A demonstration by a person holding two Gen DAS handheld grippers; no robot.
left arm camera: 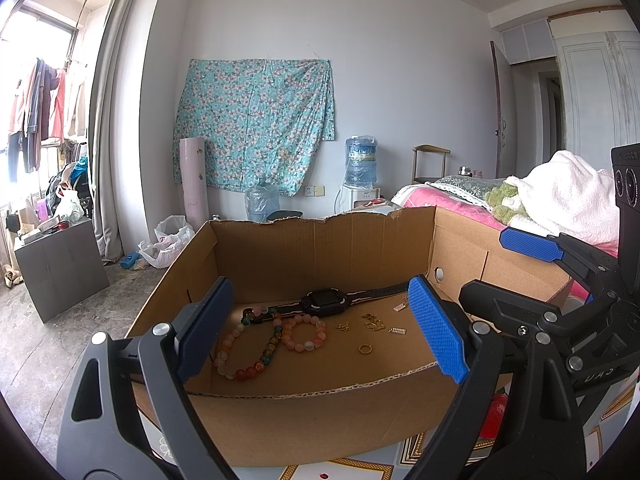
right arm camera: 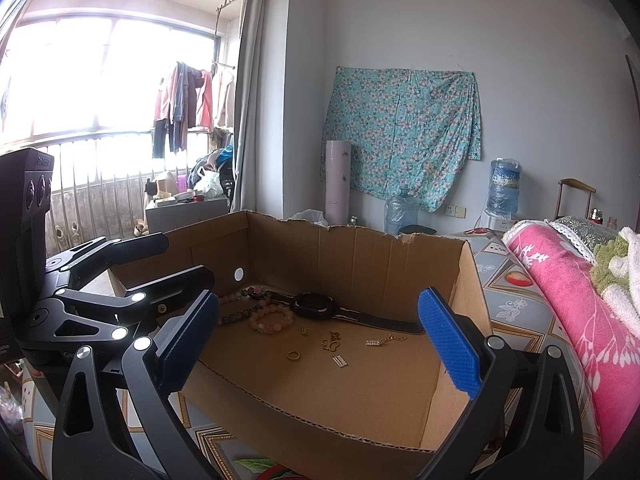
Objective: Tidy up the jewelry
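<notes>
An open cardboard box [left arm camera: 320, 248] [right arm camera: 360, 256] holds the jewelry. On its floor lie a black watch [left arm camera: 326, 301] [right arm camera: 314, 305], a pink bead bracelet [left arm camera: 305, 333] [right arm camera: 271, 317], a longer mixed-colour bead strand [left arm camera: 256, 354] [right arm camera: 240, 314], a gold ring [left arm camera: 364, 348] [right arm camera: 294, 355] and several small gold and silver charms [left arm camera: 374, 322] [right arm camera: 334, 342]. My left gripper [left arm camera: 320, 332] is open just before the box's near wall, nothing between its blue pads. My right gripper [right arm camera: 320, 340] is open too, at the front edge, empty. Each gripper shows at the side of the other's view.
The box rests on a patterned cover [right arm camera: 512, 304] beside a pink blanket [right arm camera: 580, 312] and white towel [left arm camera: 568, 192]. Behind it are a grey cabinet [left arm camera: 60, 264], water bottles [left arm camera: 361, 160], a floral cloth on the wall [left arm camera: 256, 124] and hanging clothes by the window [right arm camera: 192, 108].
</notes>
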